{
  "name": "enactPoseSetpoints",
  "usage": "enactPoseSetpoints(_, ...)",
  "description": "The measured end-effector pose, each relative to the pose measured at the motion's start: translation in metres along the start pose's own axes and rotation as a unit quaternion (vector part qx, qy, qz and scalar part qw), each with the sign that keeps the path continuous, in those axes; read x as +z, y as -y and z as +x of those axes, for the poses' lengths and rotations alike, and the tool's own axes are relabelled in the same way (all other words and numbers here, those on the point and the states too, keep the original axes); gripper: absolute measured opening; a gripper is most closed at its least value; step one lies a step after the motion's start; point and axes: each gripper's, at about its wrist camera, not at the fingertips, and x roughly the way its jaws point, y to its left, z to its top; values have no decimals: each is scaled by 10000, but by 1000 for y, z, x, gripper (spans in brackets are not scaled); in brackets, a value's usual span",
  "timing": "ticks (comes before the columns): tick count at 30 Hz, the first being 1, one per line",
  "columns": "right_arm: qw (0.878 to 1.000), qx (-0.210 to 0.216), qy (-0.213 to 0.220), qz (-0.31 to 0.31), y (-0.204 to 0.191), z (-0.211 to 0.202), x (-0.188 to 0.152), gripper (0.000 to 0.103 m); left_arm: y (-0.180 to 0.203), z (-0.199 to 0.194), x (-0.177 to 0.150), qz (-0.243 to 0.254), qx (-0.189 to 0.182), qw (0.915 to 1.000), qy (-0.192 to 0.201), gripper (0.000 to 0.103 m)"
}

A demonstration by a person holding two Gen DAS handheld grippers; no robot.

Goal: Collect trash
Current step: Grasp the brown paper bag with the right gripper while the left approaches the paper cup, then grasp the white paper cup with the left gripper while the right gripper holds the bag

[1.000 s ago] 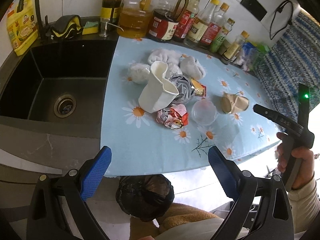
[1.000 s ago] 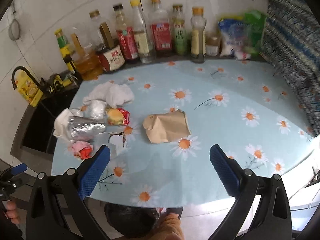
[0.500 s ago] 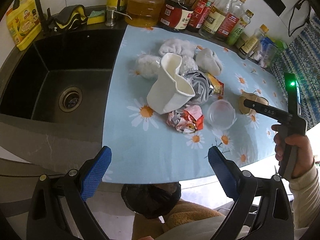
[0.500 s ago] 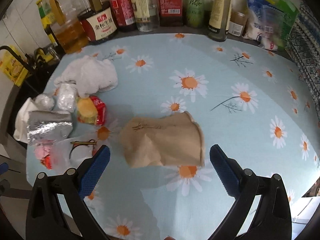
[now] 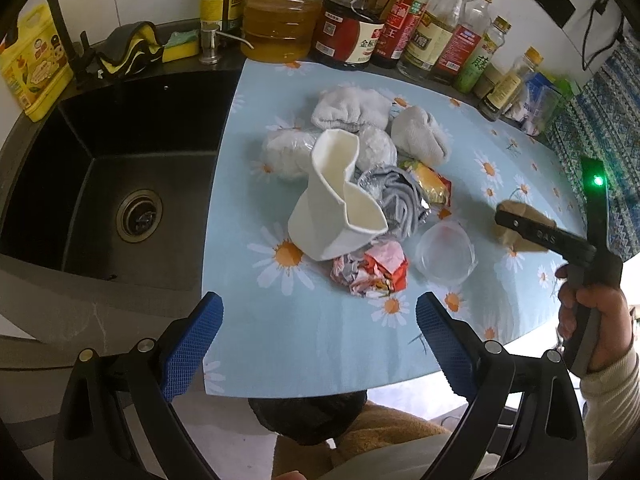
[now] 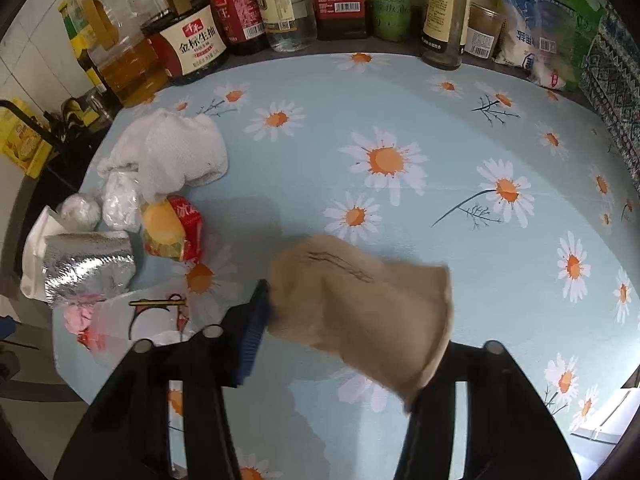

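My right gripper [image 6: 340, 344] has closed around a crushed brown paper cup [image 6: 360, 304] on the daisy tablecloth [image 6: 400, 100]; its jaws press the cup's sides. In the left wrist view the right gripper [image 5: 532, 232] covers that cup [image 5: 524, 210]. My left gripper [image 5: 320, 340] is open and empty above the table's near edge. Ahead of it lie a crushed white paper cup [image 5: 336, 208], a crumpled red wrapper [image 5: 372, 268], a clear plastic lid [image 5: 446, 254], a foil bag [image 5: 396, 196], a yellow-red snack packet [image 5: 430, 182] and white tissue wads [image 5: 352, 110].
A black sink [image 5: 104, 168] lies left of the table. Oil and sauce bottles [image 5: 348, 28] line the back wall. A black trash bag [image 5: 308, 416] hangs below the table's near edge. A patterned cloth [image 5: 608, 120] is at the right.
My right gripper moved forward and down onto the brown cup and closed on it. My left gripper moved closer to the table, still open.
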Motion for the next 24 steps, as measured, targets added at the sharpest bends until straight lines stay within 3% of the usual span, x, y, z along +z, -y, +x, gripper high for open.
enactPoseSetpoints(4,9998,143,17,105,3,-5,-3,40,-2,1,8,-73,-188,9998,14,94)
enactPoseSetpoints(10,9992,348,151,112,3,-21,-7,39,6,6,19,70,-236,9996,106,94)
enactPoseSetpoints(19,9971,647,331,242,7,-50,-16,39,17,24,31,443,65,9988,217,93)
enactPoseSetpoints(24,9945,926,380,313,11,-61,-26,39,10,34,35,362,247,9988,209,74)
